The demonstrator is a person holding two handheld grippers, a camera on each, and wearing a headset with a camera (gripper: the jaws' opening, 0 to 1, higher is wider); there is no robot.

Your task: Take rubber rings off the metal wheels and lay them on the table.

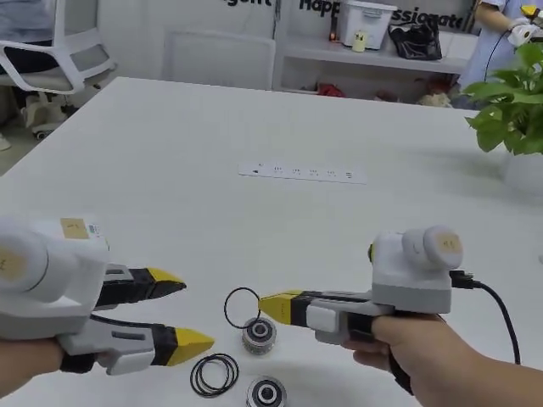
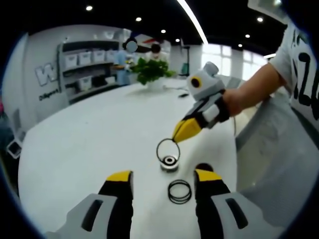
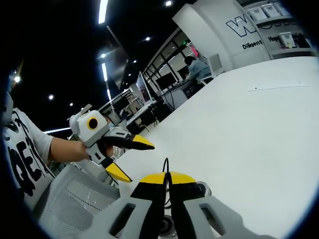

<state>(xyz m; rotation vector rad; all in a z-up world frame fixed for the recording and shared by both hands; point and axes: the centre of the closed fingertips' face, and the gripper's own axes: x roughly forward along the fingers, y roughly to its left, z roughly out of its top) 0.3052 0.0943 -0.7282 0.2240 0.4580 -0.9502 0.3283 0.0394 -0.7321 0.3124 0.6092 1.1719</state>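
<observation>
Head view: nearest on the white desk lie a metal wheel and loose rubber rings. Left gripper hangs beside them, jaws apart. Right gripper, jaws together, pinches a black ring upright over a second wheel. Farther off lies a power strip

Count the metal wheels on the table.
2. One metal wheel sits by the tip of the right claw, which pinches a rubber ring; the other wheel lies nearer the person, beside the loose rings. More could be hidden below the frame.
</observation>
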